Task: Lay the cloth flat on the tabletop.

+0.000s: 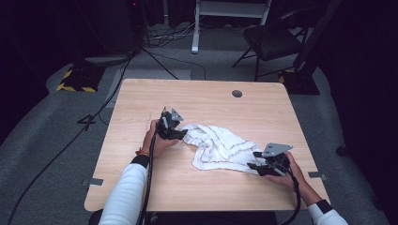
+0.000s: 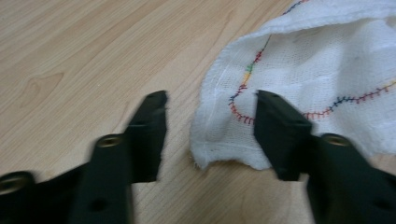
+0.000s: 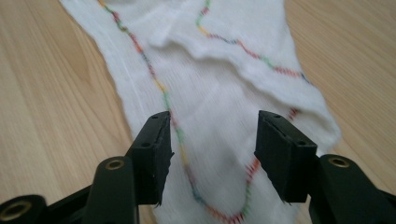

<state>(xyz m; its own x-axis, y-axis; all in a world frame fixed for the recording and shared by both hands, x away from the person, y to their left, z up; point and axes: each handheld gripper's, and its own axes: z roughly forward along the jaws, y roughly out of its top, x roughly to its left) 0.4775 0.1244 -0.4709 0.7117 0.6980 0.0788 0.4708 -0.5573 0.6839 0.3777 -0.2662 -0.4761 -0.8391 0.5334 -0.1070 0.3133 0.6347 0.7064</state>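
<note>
A white cloth (image 1: 219, 147) lies crumpled near the middle of the wooden table (image 1: 202, 96), a little toward the person's side, with one gripper at each end of it. It looks like thin, loosely woven gauze with a hemmed edge and a wavy line of multicoloured stitching (image 3: 164, 98) running near that edge — light, limp and easily bunched, so it will probably sag and fold on itself as soon as it is lifted, and a single layer could slip out of a shallow pinch. The left gripper (image 1: 171, 125) sits at the cloth's far-left corner; in the left gripper view its jaws stand apart, one on bare wood and the other over the fabric, with the rounded corner (image 2: 219, 149) lying between them. The right gripper (image 1: 270, 161) is at the near-right end, and in the right gripper view its jaws are likewise spread, straddling a narrow tongue of cloth without clamping it. The hem and corners seem the best places to take hold — the doubled, stitched edge is thicker and should give the pads more to bite on than the open weave, and holding two corners would let the cloth hang flat instead of twisting.
</note>
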